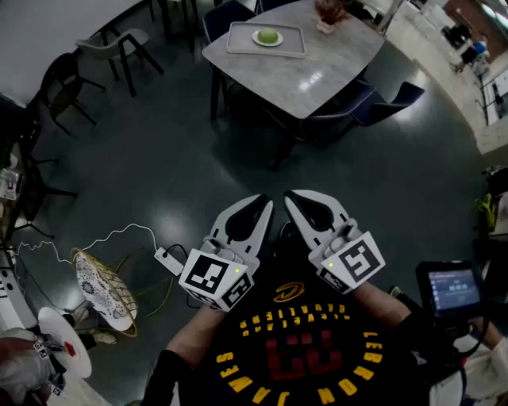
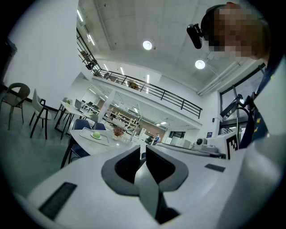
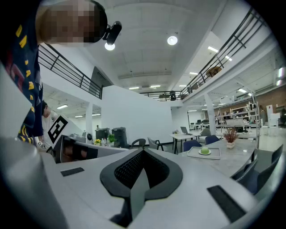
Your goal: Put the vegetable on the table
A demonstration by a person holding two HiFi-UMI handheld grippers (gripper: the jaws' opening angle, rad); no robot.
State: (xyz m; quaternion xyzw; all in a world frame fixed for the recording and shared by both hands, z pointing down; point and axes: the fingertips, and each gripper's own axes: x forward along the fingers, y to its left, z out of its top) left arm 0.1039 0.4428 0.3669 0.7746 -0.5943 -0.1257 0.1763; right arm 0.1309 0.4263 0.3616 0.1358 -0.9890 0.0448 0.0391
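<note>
A round green vegetable [image 1: 268,36] sits on a small plate in a pale tray [image 1: 238,41] on the grey table [image 1: 325,75], far ahead across the dark floor. The vegetable also shows small in the left gripper view [image 2: 96,134] and in the right gripper view [image 3: 204,150]. My left gripper [image 1: 264,201] and right gripper [image 1: 290,197] are held side by side close to the person's chest, pointing towards the table. Both have their jaws together and nothing between them. The same shows for the left gripper [image 2: 143,150] and the right gripper [image 3: 142,152] in their own views.
Dark blue chairs [image 1: 381,103] surround the table, and a small potted plant [image 1: 327,11] stands at its far end. More chairs [image 1: 119,47] stand at the left. A patterned round stool [image 1: 103,289] with a cable is at the lower left, and a lit screen [image 1: 452,287] at the right.
</note>
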